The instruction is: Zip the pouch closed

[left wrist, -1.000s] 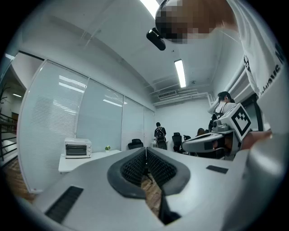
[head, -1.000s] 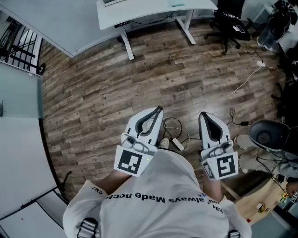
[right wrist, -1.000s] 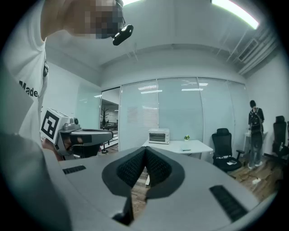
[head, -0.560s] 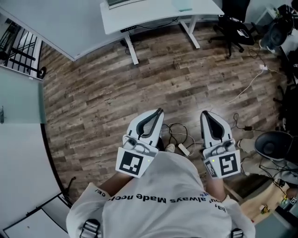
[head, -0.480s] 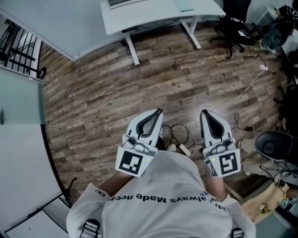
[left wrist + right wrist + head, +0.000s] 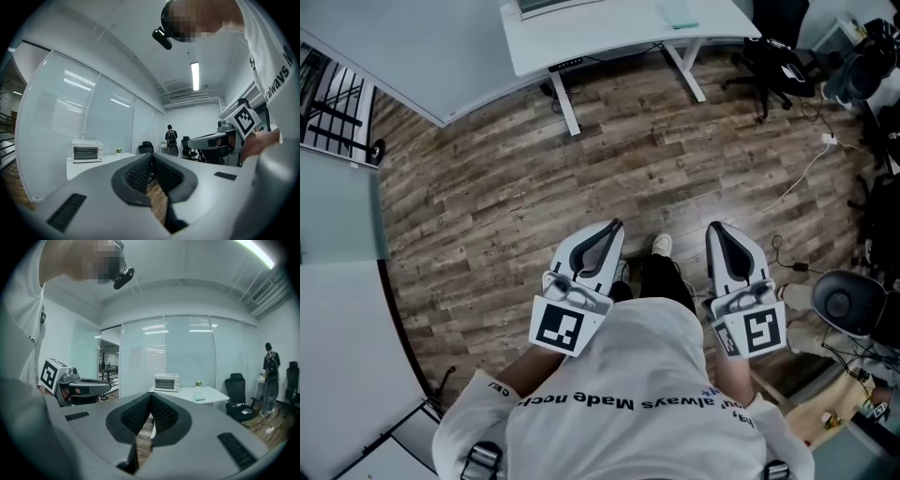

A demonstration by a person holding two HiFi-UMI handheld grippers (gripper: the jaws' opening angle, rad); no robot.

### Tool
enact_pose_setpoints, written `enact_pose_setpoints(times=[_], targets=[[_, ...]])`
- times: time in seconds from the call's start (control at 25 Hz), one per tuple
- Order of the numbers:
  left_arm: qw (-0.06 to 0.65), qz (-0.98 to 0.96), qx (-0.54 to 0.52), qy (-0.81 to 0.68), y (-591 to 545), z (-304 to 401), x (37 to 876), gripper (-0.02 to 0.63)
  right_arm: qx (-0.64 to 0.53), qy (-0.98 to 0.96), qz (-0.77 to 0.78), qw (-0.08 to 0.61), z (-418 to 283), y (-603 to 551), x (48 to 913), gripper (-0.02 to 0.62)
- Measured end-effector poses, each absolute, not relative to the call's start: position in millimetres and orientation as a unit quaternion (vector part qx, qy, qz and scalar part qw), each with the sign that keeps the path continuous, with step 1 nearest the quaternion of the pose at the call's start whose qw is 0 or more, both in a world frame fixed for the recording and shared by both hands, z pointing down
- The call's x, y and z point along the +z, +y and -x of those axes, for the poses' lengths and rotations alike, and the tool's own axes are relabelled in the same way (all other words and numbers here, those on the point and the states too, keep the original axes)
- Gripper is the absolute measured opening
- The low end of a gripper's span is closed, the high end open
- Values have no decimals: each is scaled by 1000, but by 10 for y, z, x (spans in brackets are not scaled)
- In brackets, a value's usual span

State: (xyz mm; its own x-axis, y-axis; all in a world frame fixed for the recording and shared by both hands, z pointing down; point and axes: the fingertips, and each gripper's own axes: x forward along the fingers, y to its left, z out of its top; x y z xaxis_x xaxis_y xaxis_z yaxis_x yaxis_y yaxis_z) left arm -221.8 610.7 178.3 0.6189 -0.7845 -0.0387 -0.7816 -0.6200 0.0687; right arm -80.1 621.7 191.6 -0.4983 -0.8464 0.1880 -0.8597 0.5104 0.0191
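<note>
No pouch shows in any view. I hold both grippers level in front of my chest, above a wood floor (image 6: pixel 506 187). My left gripper (image 6: pixel 614 226) points forward, its jaws closed tip to tip with nothing between them; its own view shows the tips of the left gripper (image 6: pixel 151 156) meeting. My right gripper (image 6: pixel 718 228) is held parallel about a hand's width to the right, also shut and empty, and the right gripper (image 6: pixel 150 395) shows its pads touching at the tip. Each gripper sees the other beside it.
A white desk (image 6: pixel 609 33) stands ahead with a toaster oven (image 6: pixel 167 382) and a small plant on it. Black office chairs (image 6: pixel 773 56) and floor cables (image 6: pixel 806 173) lie at the right. My shoe (image 6: pixel 661 246) shows between the grippers. Another person (image 6: pixel 171 139) stands far off.
My foot has stepped forward between the grippers, covering the cable and power strip seen there before. The desk has drifted slightly closer. Both grippers stay shut and in the same pose.
</note>
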Motion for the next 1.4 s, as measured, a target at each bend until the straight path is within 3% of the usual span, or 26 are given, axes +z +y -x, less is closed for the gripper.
enact_pose_setpoints(times=[0.44, 1.4], targets=[[7, -905, -33, -425, 5483, 2002, 1772, 23, 31, -864, -498, 73, 626, 5595, 1943, 6], [4, -905, -9, -424, 3225, 678, 1701, 23, 47, -862, -500, 64, -694, 3369, 1940, 6]])
